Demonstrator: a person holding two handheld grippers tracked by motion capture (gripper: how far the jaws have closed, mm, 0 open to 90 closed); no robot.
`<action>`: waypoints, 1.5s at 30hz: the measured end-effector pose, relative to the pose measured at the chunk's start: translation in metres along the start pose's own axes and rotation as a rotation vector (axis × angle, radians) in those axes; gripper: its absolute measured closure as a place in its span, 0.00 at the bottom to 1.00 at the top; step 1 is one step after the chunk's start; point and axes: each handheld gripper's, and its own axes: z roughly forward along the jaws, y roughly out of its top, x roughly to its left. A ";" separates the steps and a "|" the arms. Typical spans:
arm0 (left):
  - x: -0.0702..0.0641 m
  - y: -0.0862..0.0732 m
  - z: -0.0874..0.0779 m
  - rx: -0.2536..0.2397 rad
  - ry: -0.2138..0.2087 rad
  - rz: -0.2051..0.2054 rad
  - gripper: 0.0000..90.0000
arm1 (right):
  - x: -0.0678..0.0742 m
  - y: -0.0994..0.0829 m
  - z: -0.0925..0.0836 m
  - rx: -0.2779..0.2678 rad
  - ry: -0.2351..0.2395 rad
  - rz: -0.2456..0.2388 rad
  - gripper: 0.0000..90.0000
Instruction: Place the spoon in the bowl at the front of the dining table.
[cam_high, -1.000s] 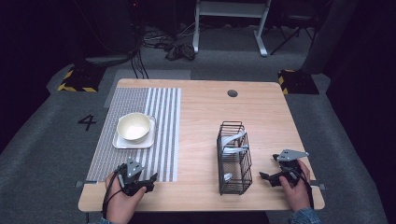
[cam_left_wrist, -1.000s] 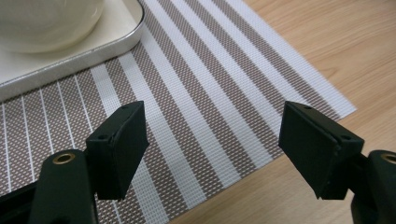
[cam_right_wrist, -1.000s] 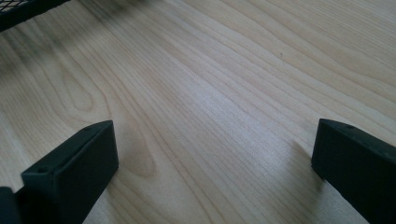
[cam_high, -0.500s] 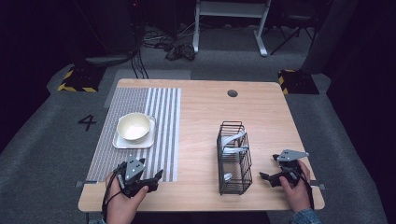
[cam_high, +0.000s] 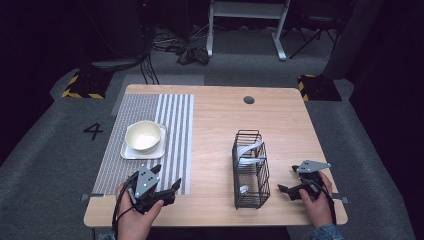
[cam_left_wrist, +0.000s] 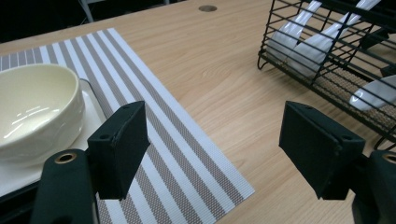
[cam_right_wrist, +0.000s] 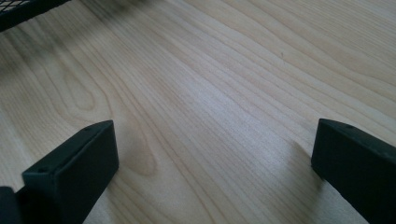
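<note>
While both grippers rest low at the near edge of the table (cam_high: 215, 112), nothing lies between their jaws.
Left gripper (cam_high: 166, 188), spread wide, sits on the striped mat (cam_high: 172, 125) near the bowl (cam_high: 143, 136) on its plate (cam_high: 131, 152); right gripper (cam_high: 286, 190), also spread, sits beside the wire basket (cam_high: 250, 170) holding white spoons (cam_high: 248, 150).

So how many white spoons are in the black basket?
3 that I can see: two lean at the far end of the basket, here and here, one lies near its front. More may be hidden.

Right gripper (cam_right_wrist: 212, 163) jaws spread wide, low over bare wood table (cam_right_wrist: 224, 84) — black wire basket (cam_right_wrist: 23, 10) edge top left
</note>
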 end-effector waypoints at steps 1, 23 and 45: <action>-0.001 0.002 0.000 -0.003 -0.005 0.005 0.26 | 0.000 0.000 0.000 0.000 0.000 0.000 0.01; -0.049 0.056 0.023 -0.075 -0.145 0.124 0.26 | 0.000 0.000 0.000 0.000 0.000 0.002 0.01; -0.120 0.073 0.041 -0.102 -0.431 0.233 0.47 | 0.000 0.000 0.000 -0.001 0.001 0.002 0.01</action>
